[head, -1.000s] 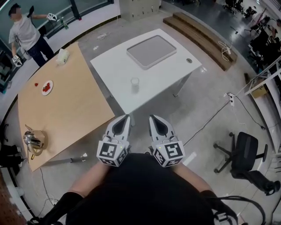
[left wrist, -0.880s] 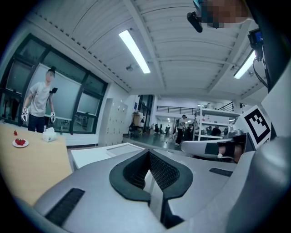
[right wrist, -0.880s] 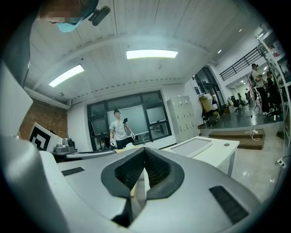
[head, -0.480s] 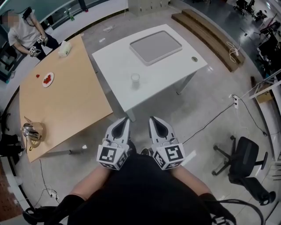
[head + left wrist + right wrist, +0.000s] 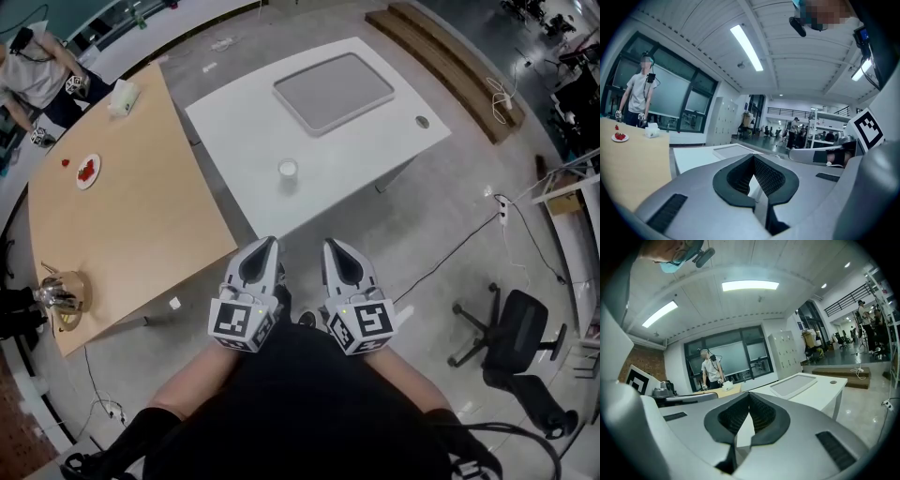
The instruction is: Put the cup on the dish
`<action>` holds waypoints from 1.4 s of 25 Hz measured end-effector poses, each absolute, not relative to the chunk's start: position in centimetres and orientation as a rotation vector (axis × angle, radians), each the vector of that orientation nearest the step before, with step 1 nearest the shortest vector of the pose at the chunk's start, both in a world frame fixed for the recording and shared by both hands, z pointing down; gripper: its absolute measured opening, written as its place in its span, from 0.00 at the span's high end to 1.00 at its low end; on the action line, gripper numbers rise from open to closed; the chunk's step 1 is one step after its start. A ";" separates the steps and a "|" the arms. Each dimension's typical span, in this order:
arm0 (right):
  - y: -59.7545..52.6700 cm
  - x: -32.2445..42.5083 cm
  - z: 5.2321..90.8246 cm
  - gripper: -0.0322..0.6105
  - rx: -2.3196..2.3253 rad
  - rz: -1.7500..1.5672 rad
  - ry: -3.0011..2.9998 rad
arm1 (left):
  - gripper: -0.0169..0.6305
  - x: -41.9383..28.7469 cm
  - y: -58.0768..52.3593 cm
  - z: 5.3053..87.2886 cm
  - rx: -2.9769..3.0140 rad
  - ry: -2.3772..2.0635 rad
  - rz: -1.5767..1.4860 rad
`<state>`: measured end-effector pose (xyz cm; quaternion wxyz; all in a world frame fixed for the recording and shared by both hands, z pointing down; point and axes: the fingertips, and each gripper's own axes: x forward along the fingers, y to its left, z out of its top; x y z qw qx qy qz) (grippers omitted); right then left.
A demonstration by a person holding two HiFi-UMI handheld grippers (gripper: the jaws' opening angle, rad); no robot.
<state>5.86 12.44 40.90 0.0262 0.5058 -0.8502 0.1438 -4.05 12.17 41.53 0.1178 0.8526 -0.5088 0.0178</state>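
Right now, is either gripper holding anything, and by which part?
Nothing is held. The left gripper and right gripper are both shut and empty; the cup stands untouched on the white table.

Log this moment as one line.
left gripper: shut, empty | right gripper: shut, empty | cup: on table, off tray | grippers: short of table

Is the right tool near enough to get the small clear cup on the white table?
Probably not yet. The right tool is held by the body, short of the white table. The small clear cup stands alone, so stepping forward should do.
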 end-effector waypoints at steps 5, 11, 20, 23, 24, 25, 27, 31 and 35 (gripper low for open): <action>7.9 4.9 42.0 0.93 1.575 0.455 -2.584 | 0.96 -5.2 6.8 42.5 2.499 -1.458 0.079; 2.4 3.6 43.9 0.93 1.588 0.473 -2.515 | 0.96 -6.4 1.1 43.5 2.498 -1.412 0.108; -5.0 0.6 47.9 0.93 1.568 0.474 -2.419 | 0.96 -8.8 -6.4 46.3 2.529 -1.362 0.163; -7.2 -0.5 50.6 0.93 1.507 0.492 -2.390 | 0.96 -9.4 -8.6 47.8 2.549 -1.354 0.186; -7.8 -0.9 51.5 0.93 1.479 0.500 -2.383 | 0.96 -9.6 -9.3 48.4 2.550 -1.355 0.197; -8.3 -1.3 52.3 0.91 1.446 0.510 -2.378 | 0.96 -9.7 -9.8 49.0 2.547 -1.358 0.208; -9.0 -2.2 54.0 0.71 1.368 0.529 -2.369 | 0.96 -10.0 -10.7 50.1 2.533 -1.363 0.228; -10.4 -2.9 57.3 0.58 1.267 0.513 -2.308 | 0.96 -9.9 -12.1 52.4 2.495 -1.363 0.260; -11.3 -3.5 60.4 0.53 1.195 0.527 -2.264 | 0.96 -9.9 -12.8 53.9 2.459 -1.376 0.294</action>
